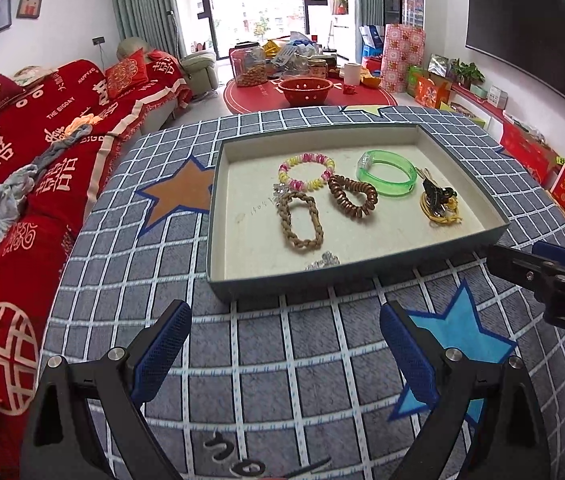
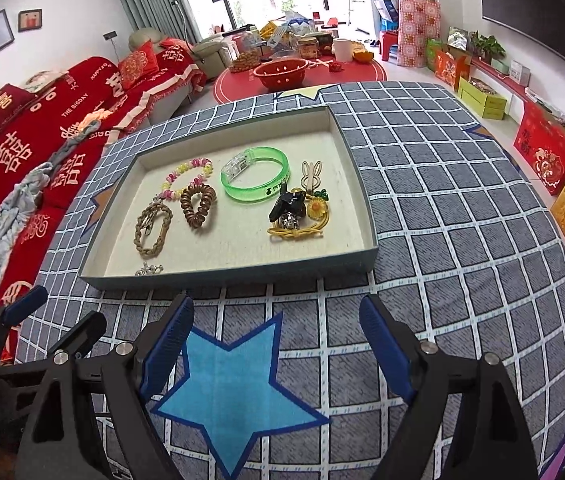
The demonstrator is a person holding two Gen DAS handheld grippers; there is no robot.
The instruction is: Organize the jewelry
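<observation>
Lengthwise, the braided bracelet (image 1: pixel 300 222) points toward the tray's (image 1: pixel 362 270) near wall.

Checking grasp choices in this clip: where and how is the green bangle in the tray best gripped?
Probably from above, pinching the green bangle across its thin near band, one finger inside the ring, one outside. It lies flat in the tray, its near rim clear of the coil hair tie.
</observation>
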